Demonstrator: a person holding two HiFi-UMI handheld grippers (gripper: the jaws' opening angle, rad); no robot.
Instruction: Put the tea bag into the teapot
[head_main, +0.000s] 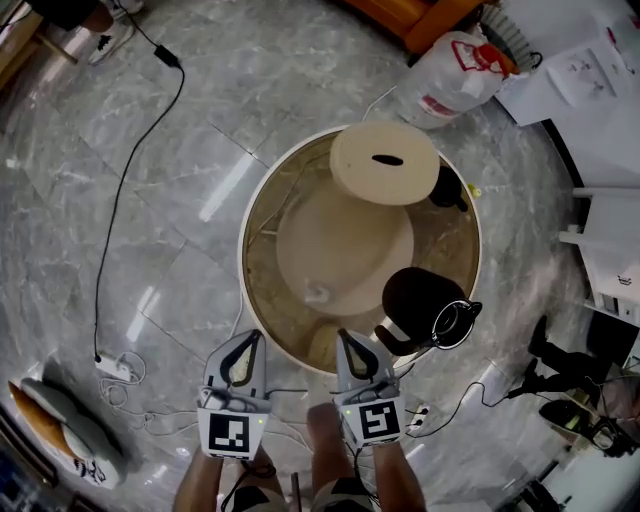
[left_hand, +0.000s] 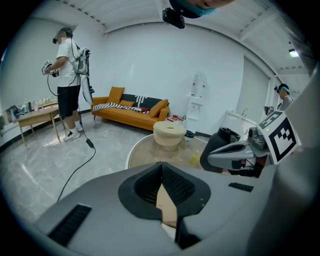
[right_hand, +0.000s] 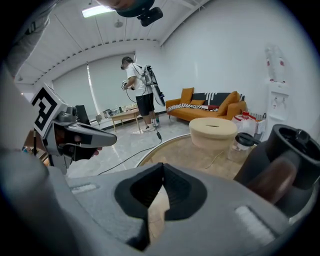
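At the head view's lower middle, your left tongs (head_main: 252, 340) and right tongs (head_main: 346, 338) are closed and empty. The likely tea bag (head_main: 318, 293) lies on the counter (head_main: 262, 275), left of the teapot (head_main: 420, 303). Nothing is done yet.

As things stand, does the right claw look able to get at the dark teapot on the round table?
Probably yes. The right claw hangs shut and empty over the near rim of the table; the teapot stands just ahead to its right, with nothing between them. It would need to open first.
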